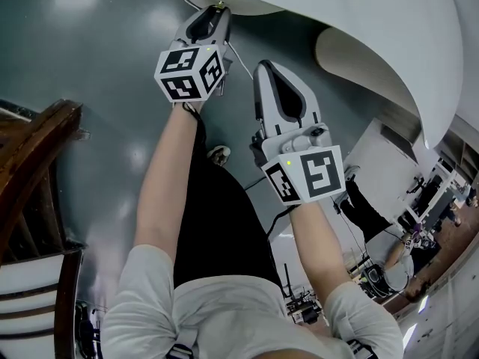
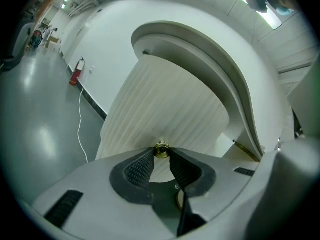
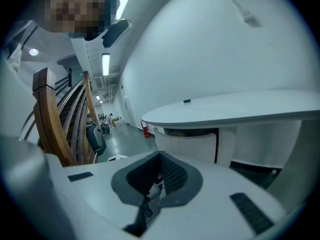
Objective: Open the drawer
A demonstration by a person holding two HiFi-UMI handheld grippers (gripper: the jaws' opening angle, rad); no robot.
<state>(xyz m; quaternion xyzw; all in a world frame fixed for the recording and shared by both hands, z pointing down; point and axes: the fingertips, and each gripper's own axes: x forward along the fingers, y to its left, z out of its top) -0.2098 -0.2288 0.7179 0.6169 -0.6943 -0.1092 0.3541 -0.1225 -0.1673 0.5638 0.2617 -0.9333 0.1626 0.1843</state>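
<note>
Brass and shiny, the little knob point(image 2: 161, 150) sits on the white ribbed drawer point(image 2: 165, 109), under the rim of the curved white surface point(image 2: 200, 46). The left gripper point(image 2: 161, 154) has its fingers point(image 2: 140, 168) pressed on the knob from both sides. The grey floor point(image 2: 35, 129) lies wide and open beside it. The right gripper point(image 3: 160, 160) is well apart from the drawer, with its fingers closed on nothing. It is hard to tell how far out the drawer is.

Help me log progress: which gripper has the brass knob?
The left gripper: its jaws pinch the brass knob on the ribbed drawer front; the right gripper is shut, empty.
</note>
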